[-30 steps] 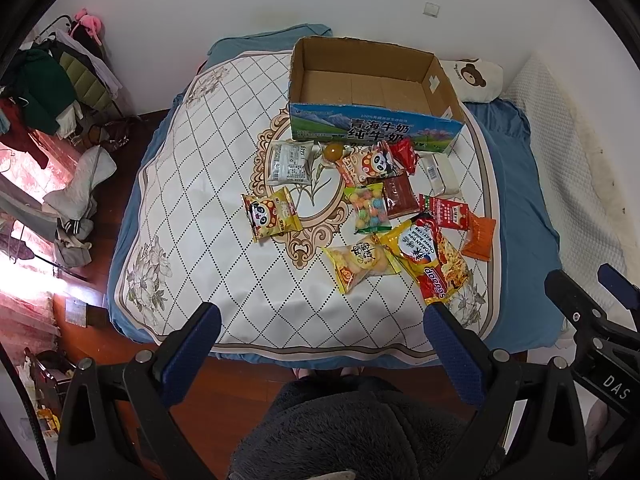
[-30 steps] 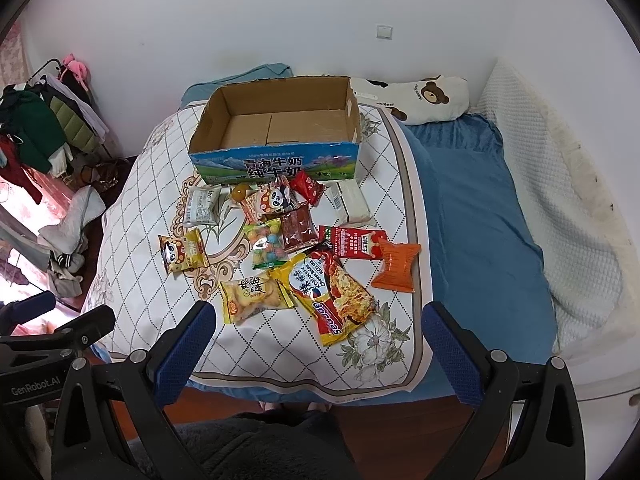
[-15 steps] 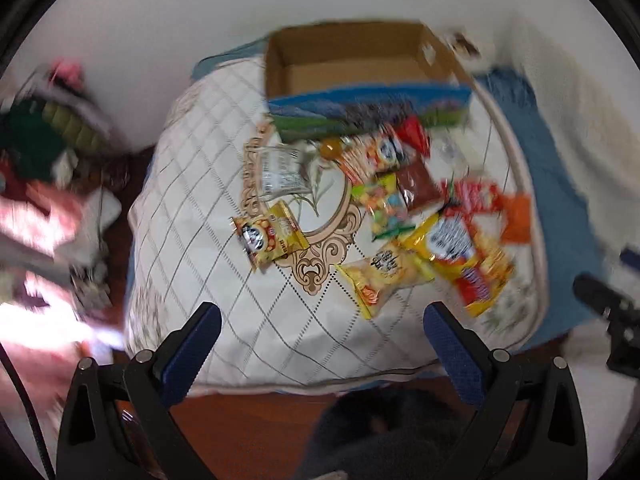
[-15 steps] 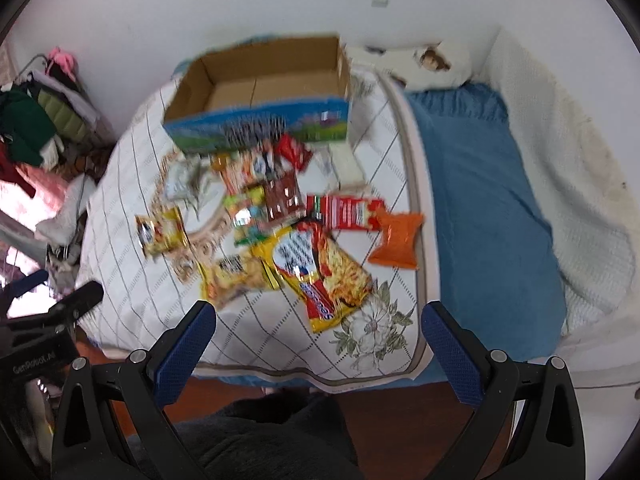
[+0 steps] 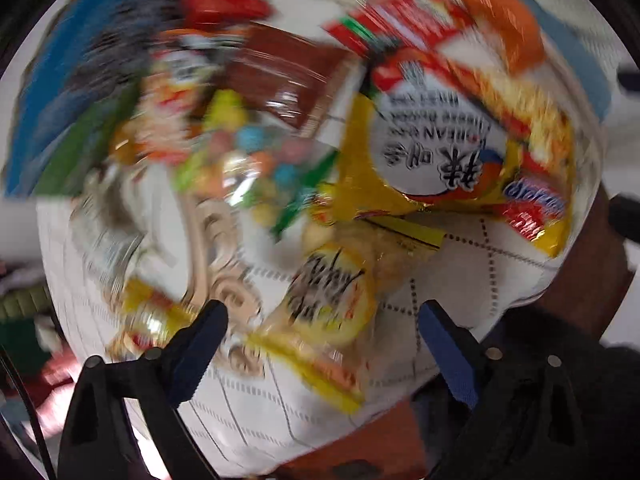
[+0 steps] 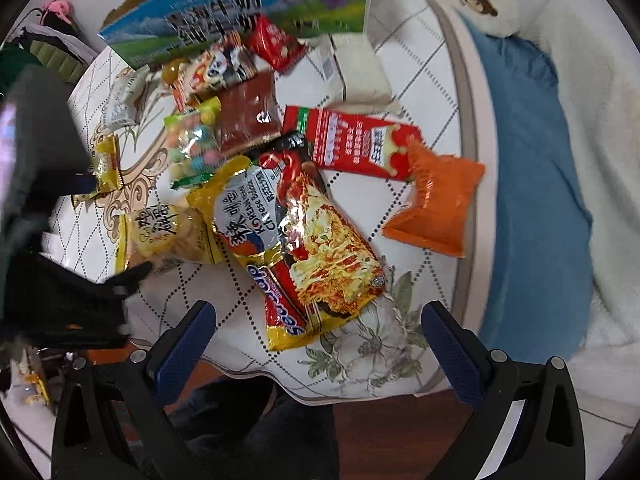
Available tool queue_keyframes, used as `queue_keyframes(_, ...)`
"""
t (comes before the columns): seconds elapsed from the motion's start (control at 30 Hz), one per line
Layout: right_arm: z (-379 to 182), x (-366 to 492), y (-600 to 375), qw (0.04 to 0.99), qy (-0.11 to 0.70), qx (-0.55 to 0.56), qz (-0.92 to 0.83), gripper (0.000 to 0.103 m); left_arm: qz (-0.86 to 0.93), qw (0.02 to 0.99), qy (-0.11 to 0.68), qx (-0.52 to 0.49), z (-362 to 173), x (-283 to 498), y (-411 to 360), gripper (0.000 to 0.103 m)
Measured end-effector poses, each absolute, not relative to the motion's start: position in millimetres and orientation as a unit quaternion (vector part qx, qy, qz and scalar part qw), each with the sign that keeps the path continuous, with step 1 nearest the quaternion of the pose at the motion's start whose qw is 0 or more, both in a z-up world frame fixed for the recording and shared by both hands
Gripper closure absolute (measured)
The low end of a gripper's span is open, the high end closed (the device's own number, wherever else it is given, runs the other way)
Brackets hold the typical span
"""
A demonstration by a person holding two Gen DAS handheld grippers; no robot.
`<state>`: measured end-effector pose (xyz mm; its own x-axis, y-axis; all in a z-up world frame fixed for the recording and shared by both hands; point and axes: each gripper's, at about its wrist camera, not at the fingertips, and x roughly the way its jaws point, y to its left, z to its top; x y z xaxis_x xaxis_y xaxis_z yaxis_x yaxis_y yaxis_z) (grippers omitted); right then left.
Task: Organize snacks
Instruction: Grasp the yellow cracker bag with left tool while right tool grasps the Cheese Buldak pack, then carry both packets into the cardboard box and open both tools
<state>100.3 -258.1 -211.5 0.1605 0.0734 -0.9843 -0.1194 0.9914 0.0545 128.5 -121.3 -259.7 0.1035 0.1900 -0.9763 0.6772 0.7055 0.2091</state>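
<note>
Snacks: a loose heap of packets lies on the bed (image 6: 404,76), on its white diamond-patterned quilt, just in front of the cardboard box (image 6: 248,12).
Box: it stands toward the far edge of the bed, its blue-and-green printed side facing the heap; its inside is not visible from here.
Noodle packet (image 6: 316,256): the largest item, yellow and red, lying nearest the bed's near edge, slanted, its upper end overlapping a yellow round-cracker packet (image 6: 164,236).
Left hand-held gripper (image 5: 320,338): its jaws stand wide but are closing, one blue pad on either side of the round-cracker packet (image 5: 332,300); the pads do not press on it, and the view is heavily blurred.
Right hand-held gripper (image 6: 318,334): jaws spread wide, holding nothing, pointing down at the lower end of the noodle packet near the bed's near edge.
Red sachet box (image 6: 352,144): lies flat beyond the noodle packet, its right end under the orange packet (image 6: 436,204), which sits toward the right edge of the quilt.
Candy bag (image 6: 192,144): clear with coloured balls, left of a brown packet (image 6: 248,116), both between the noodle packet and the box.
Other packets: a panda-printed one (image 6: 216,68) and a small red one (image 6: 276,42) lie right against the box front; a white packet (image 6: 356,72) sits to their right.
Left side of the quilt: a small yellow packet (image 6: 106,164) and a pale wrapper (image 6: 120,104), partly hidden by the dark body of the left hand-held gripper.
Pillow: a bear-printed one (image 6: 488,4) rests at the far right corner of the bed.
</note>
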Motion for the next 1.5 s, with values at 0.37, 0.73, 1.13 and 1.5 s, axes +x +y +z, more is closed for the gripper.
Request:
queue_keyframes(0.37, -241.1, 124.6, -247.7, 0.746, 0.655, -0.064, 0.101, 0.0, -0.119, 0.676, 0.688, 0.236, -272.3, 141.3, -80.8, 0.05)
queue_keyframes(0.73, -292.5, 168.5, -189.0, 0.699, 0.688, -0.152, 0.119, 0.011, 0.042, 0.683, 0.724, -0.086, -276.3, 138.4, 48.6, 0.047)
queue_keyframes(1.13, -292.5, 181.4, -201.6, 0.679, 0.731, 0.051, 0.04, 0.012, -0.019, 0.67, 0.74, -0.051, -276.8, 129.5, 45.6, 0.047)
queue_keyframes(1.5, -310.8, 154.2, -144.9, 0.691, 0.721, -0.051, 0.026, 0.015, -0.04, 0.687, 0.725, -0.027, -266.8, 156.5, 17.9, 0.05)
